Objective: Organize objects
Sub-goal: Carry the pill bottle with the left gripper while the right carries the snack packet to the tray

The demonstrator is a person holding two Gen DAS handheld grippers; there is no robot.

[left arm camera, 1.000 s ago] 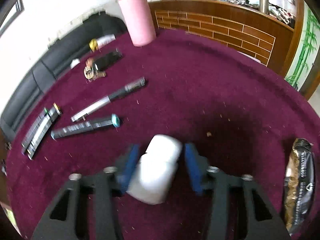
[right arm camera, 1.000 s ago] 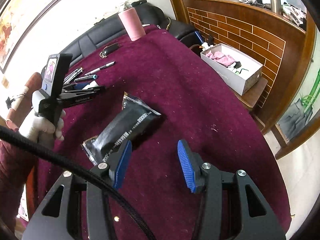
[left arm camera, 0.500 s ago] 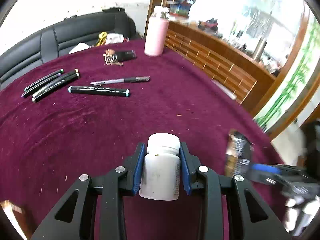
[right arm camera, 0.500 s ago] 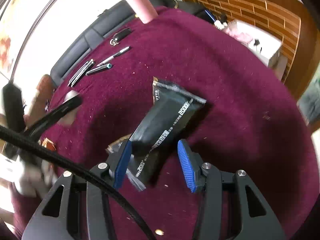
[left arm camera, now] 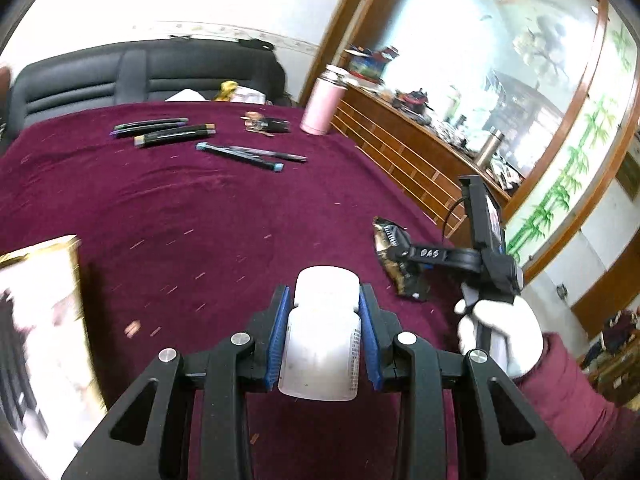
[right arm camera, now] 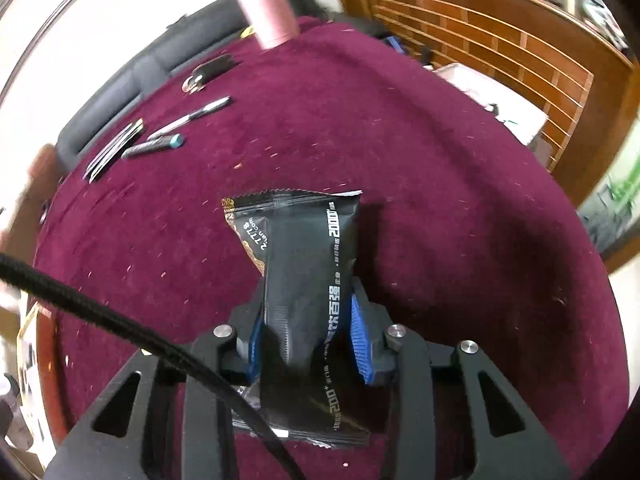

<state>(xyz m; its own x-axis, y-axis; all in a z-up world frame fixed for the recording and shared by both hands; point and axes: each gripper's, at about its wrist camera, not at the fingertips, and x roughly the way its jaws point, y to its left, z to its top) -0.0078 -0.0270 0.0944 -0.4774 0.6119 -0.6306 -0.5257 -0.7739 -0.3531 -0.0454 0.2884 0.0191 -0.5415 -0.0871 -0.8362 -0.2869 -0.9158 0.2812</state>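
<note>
- The white bottle point(left arm camera: 320, 344) sits between the blue pads of the left gripper point(left arm camera: 322, 334), jaws closed snugly on its sides, carried clear above the maroon desk point(left arm camera: 168, 208).
- The black snack packet point(right arm camera: 306, 280) lies on the desk with the right gripper point(right arm camera: 306, 332) astride its lower half; those jaws are closing, the film bunching between the pads.
- Risk: the bottle is smooth and round, gripped only at its sides, so a quick swing or a roll of the wrist could let it slide out and drop.
- Risk: the packet is soft, slippery film; pinched off-centre, it may fold, sag or slip free when lifted.
- Risk: the gloved right hand point(left arm camera: 500, 336) works near the left gripper, so crossing paths could knock either load.
- Change: a second ago the bottle hung tilted and blurred between the jaws; now it stands straight, and a pale box point(left arm camera: 40, 320) shows at the left edge.
- Change: the right jaws stood wide open short of the packet; now they straddle it.
- The pens point(left arm camera: 168, 132) and pink flask point(left arm camera: 320, 106) lie as before.
</note>
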